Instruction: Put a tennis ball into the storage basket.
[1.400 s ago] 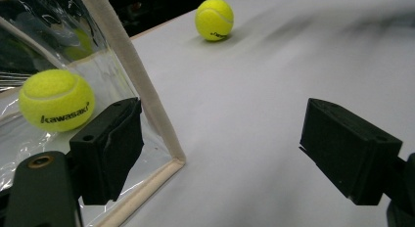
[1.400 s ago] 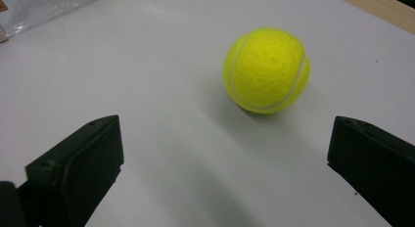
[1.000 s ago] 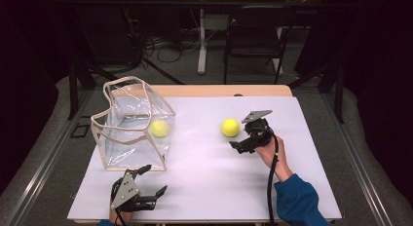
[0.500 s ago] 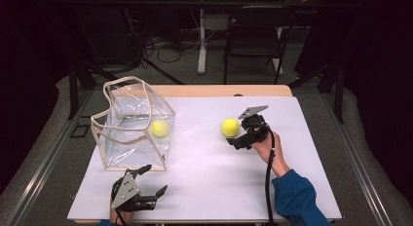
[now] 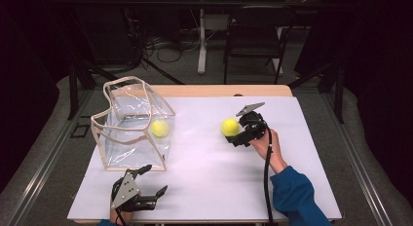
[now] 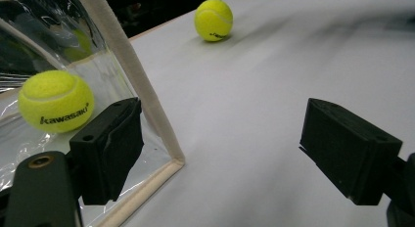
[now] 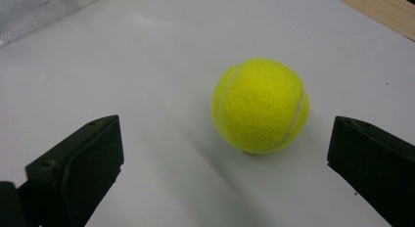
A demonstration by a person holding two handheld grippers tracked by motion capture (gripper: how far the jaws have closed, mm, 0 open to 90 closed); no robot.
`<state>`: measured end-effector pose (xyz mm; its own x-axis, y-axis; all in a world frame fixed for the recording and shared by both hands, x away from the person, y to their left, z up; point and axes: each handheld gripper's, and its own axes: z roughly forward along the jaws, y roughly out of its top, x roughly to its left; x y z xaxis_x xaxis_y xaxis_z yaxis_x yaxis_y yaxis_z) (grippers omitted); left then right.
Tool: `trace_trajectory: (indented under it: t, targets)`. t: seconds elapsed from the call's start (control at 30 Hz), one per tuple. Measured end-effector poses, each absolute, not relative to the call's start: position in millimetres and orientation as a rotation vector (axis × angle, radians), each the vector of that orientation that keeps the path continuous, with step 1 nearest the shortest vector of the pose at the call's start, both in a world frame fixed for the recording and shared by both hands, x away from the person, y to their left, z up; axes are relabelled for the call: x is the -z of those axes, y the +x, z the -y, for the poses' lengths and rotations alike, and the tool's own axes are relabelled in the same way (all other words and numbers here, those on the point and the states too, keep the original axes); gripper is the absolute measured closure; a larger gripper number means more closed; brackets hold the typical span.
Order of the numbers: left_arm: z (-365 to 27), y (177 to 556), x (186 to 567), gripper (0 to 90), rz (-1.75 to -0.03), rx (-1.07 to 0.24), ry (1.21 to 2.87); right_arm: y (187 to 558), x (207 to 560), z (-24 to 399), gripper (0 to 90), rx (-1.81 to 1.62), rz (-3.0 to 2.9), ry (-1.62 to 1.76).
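**Right gripper brought to a loose tennis ball; second ball stored in clear bag**

Item 1. Right gripper (image 5: 237, 134): held in the person's right hand (image 5: 265, 144) over the middle-right of the white table sheet (image 5: 214, 177). Its jaws are seen spread wide, with nothing gripped. In the right gripper view the two black jaws are seen at either side of the frame, and the ball is seen between and just ahead of them, apart from both.

Item 2. Loose tennis ball (image 5: 230, 127): yellow-green, resting on the white sheet near its centre, just beside the right gripper's jaws. It is also seen far off in the left gripper view (image 6: 213, 19), well apart from the bag.

Item 3. Clear bag (image 5: 131, 123): transparent plastic with beige edging, standing upright and open-topped on the left part of the sheet.

Item 4. Second tennis ball (image 5: 159, 128): lodged inside the bag, against its right-hand wall. The word "kawasaki" is read on it in the left gripper view (image 6: 55, 101).

Item 5. Left gripper (image 5: 148, 179): held low at the near edge of the sheet, just before the bag's near corner. Its jaws are seen wide apart and empty; the left jaw is seen in front of the bag's beige corner seam (image 6: 142, 90).
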<state>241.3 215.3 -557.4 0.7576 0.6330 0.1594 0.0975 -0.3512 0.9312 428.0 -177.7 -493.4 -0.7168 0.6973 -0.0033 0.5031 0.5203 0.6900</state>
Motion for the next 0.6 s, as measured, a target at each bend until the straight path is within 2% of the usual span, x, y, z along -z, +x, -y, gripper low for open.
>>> trace_trajectory:
  t: [0.6]
  targets:
    - [-215.4,241.2,557.5,16.0,-0.564,-0.618,1.87,439.0,498.1,172.4,0.0,-0.978,-2.489,1.023]
